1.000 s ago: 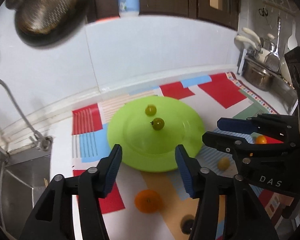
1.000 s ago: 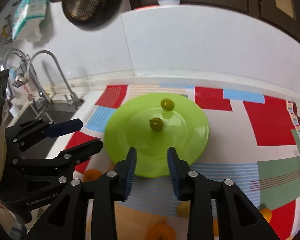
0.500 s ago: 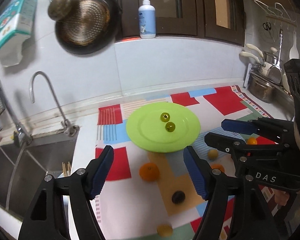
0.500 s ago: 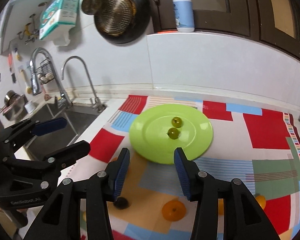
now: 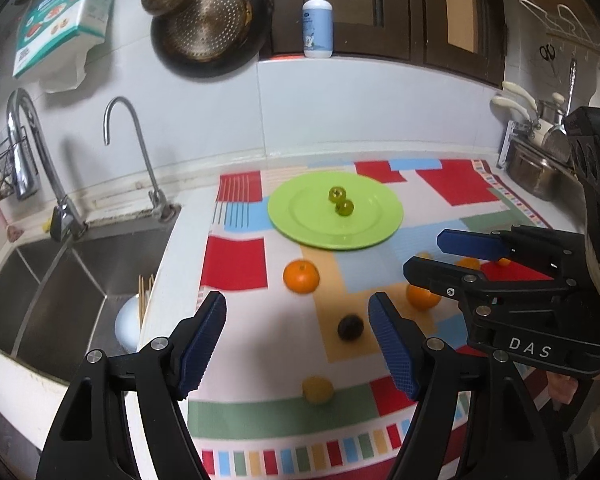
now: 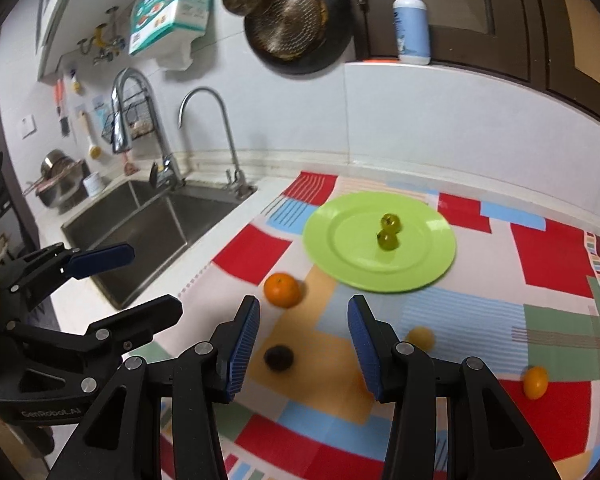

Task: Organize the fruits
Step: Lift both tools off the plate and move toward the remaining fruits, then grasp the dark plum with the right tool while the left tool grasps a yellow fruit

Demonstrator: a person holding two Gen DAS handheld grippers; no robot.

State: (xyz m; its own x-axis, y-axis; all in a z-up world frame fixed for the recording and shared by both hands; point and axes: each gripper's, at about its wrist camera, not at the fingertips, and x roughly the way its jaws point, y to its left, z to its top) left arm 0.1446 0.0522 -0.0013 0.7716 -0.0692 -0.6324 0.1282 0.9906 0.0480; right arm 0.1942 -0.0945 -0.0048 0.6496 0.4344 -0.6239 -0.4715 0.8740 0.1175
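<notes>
Two grippers hang above a patchwork mat (image 5: pixel 236 264) on a kitchen counter, both with fingers spread wide and nothing between them. The left gripper (image 5: pixel 298 344) sits over the mat's near left part, close to the counter edge; the right gripper (image 6: pixel 303 342) is beside it, over the mat's middle.

Nearest the left gripper, a yellow fruit (image 5: pixel 318 389) lies by the mat's green stripe. Just beyond it is a dark fruit (image 5: pixel 350 327), lying on a tan patch between the right gripper's fingers as its own camera sees it. To the right of the dark fruit is an orange (image 5: pixel 422 296), partly behind the right gripper in the left view. Another yellow fruit (image 6: pixel 420 338) lies just beside the right gripper's right finger, and a small orange fruit (image 6: pixel 536 381) lies well apart at the mat's right side.

Farther on, a tangerine (image 5: pixel 301 277) sits near the front rim of a green plate (image 5: pixel 300 216). Two green fruits (image 5: pixel 341 201) rest touching each other near the plate's centre.

Left of the mat is a steel sink (image 6: pixel 148 232) with two taps behind it. On the wall beyond hang a pan (image 5: pixel 208 24) and a tissue pack (image 5: pixel 60 20), and a pump bottle (image 5: pixel 317 20) stands on a ledge.
</notes>
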